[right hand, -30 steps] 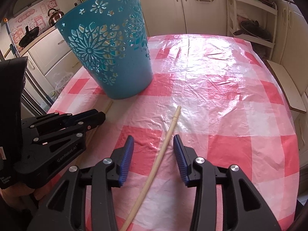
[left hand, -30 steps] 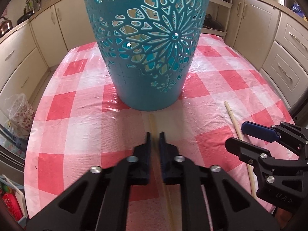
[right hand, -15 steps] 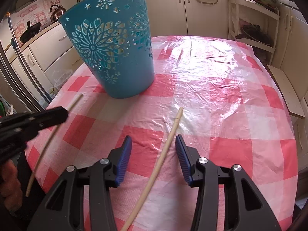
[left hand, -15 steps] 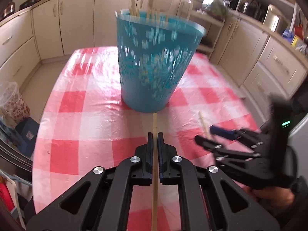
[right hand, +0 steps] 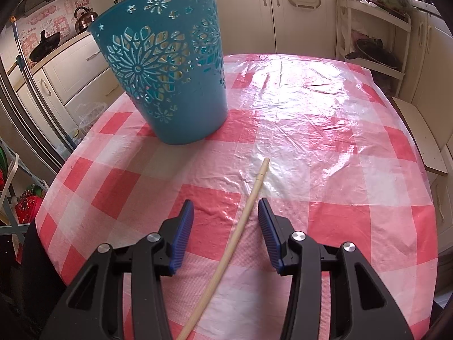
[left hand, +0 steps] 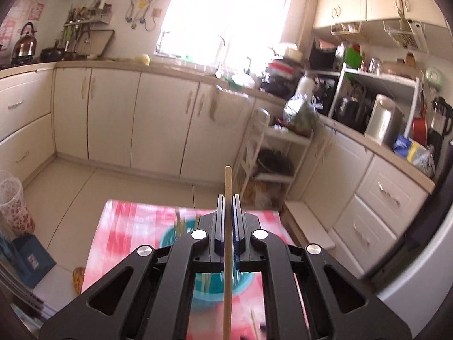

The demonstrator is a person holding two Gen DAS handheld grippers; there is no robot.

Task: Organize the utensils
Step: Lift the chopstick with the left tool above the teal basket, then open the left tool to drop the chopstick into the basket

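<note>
Apparently mid-drop-off, the left gripper (left hand: 226, 198) holds one pale wooden chopstick (left hand: 227, 249) in shut jaws above the teal perforated plastic basket (right hand: 167, 65), while the right gripper (right hand: 226, 221), jaws wide, straddles another wooden chopstick (right hand: 240, 226) on the checked bench (right hand: 354, 155), needing closure next.

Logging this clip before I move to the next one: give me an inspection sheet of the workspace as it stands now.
Surface: table under a red and white checked cloth with a clear plastic cover, wrinkled.
Job's things: teal cut-out basket upright on the cloth, sticks inside; one chopstick gripped and raised above the basket; a second chopstick lying flat on the cloth.
Clutter: nothing seen on the table.
Grippers: left gripper jaws closed on its stick; right gripper jaws open, straddling the lying stick without touching it.
Cables: nothing seen.
Surroundings: cream kitchen cabinets, bright window, crowded shelves.
</note>
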